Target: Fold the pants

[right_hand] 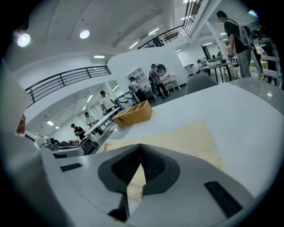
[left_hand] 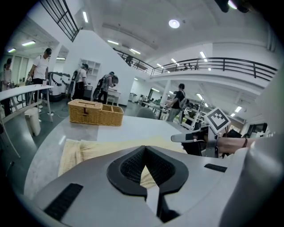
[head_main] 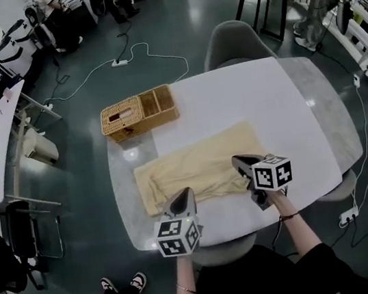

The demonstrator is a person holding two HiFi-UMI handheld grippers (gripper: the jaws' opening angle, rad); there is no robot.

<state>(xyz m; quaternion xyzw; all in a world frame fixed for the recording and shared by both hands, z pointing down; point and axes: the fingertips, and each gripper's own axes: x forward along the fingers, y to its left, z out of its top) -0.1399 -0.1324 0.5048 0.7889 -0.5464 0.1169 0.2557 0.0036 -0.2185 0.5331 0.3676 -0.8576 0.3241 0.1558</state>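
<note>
The wicker basket (head_main: 138,113) stands at the table's (head_main: 303,110) far left corner. The pants (head_main: 200,161) lie spread flat across the table's middle. The left gripper (head_main: 188,191) is over their near edge with its jaws closed tip to tip. The right gripper (head_main: 236,159) is above the cloth, jaws likewise closed. No cloth is visibly pinched in either.

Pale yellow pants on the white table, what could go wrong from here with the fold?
The left gripper and right gripper seem shut on the pale yellow pants at uneven depths, so the fold may skew. Either thin grip could slip. The woven wicker basket just beyond might get nudged.
</note>
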